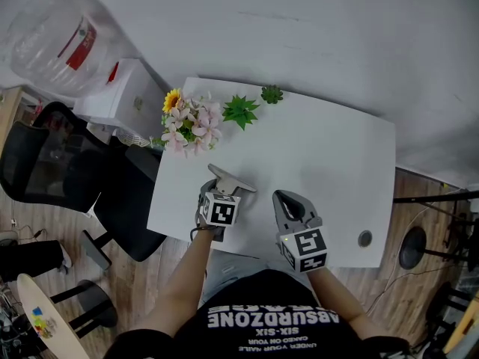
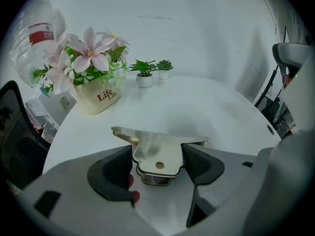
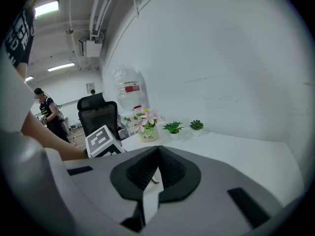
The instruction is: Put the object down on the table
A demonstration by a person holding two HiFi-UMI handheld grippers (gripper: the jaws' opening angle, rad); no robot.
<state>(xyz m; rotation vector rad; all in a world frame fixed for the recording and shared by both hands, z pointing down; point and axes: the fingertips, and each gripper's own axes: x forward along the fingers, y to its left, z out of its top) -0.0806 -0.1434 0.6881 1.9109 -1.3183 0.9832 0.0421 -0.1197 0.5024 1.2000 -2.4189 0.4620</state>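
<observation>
Silver T-shaped metal plate over the near-left part of the white table, just inside the near edge, in the left gripper. Cream pot of pink flowers at the far-left corner; spiky green plant and small succulent along the far edge. Off the left edge, a black office chair and a large water bottle, on a wooden floor. Both forearms reaching in over the near edge, right gripper beside the left, apart from it.

Left gripper view: clamped on the plate's narrow stem by both dark pads, crossbar ahead of the jaws, plate roughly level; touching the tabletop or not, impossible to tell.

Right gripper view: jaws pressed together at the tips, nothing between them, aimed across the table toward the white wall. Far left, a person standing in the background.
</observation>
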